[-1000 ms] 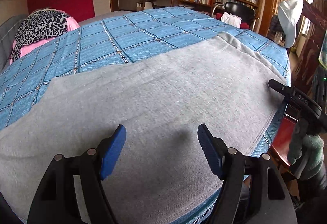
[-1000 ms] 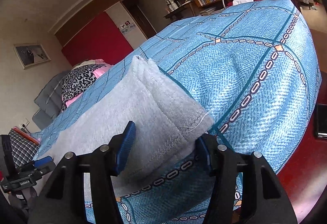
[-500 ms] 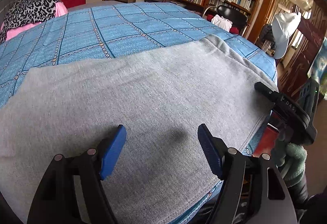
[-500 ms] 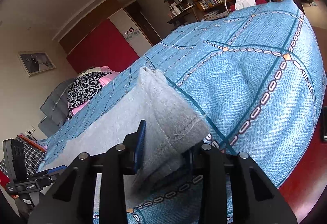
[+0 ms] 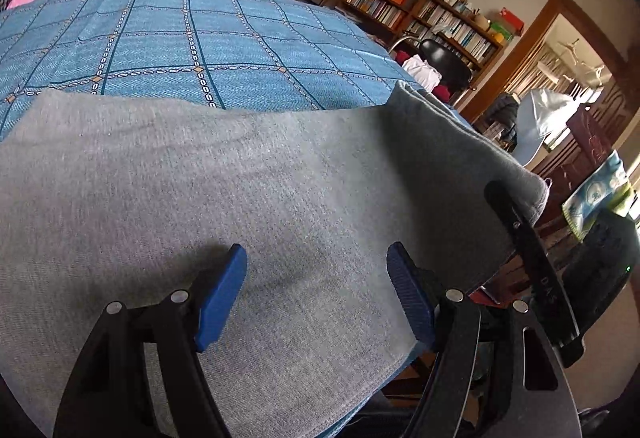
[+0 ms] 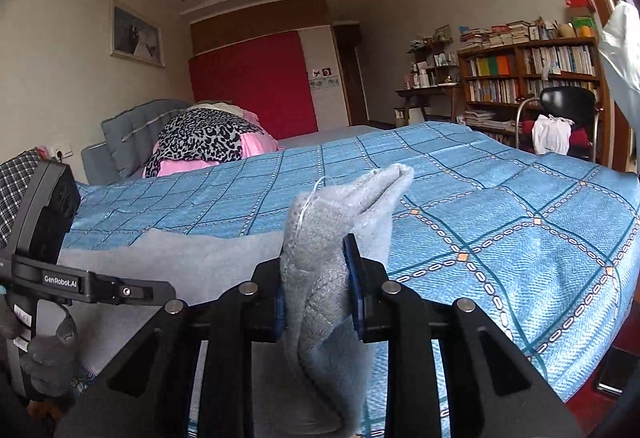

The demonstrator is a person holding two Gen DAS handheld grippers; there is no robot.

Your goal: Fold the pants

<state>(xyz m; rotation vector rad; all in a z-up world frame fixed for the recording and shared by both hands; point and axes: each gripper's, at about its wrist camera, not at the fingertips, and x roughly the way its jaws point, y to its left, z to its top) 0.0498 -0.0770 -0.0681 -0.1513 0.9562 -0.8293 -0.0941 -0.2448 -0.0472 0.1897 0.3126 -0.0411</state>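
Grey pants [image 5: 224, 198] lie spread across a bed with a blue patterned cover [image 5: 192, 50]. My left gripper [image 5: 316, 290] is open and empty, its blue fingertips just above the cloth near the bed's front edge. My right gripper [image 6: 320, 290] is shut on the pants' end [image 6: 320, 238] and holds it lifted off the bed. In the left wrist view the raised end [image 5: 460, 142] stands at the right, with the right gripper's black body [image 5: 532, 258] beside it. The left gripper's body [image 6: 44, 238] shows at the left of the right wrist view.
A leopard-print and pink pile [image 6: 204, 142] lies at the head of the bed. A bookshelf [image 6: 532, 74], a black chair [image 6: 568, 106] with a white bag and a doorway [image 5: 560, 78] stand beyond the bed's far side. A red floor [image 6: 592, 410] lies below.
My right gripper closed on the pants' end and lifted it off the bed, swinging level. My left gripper stayed open and drifted nearer the front edge.
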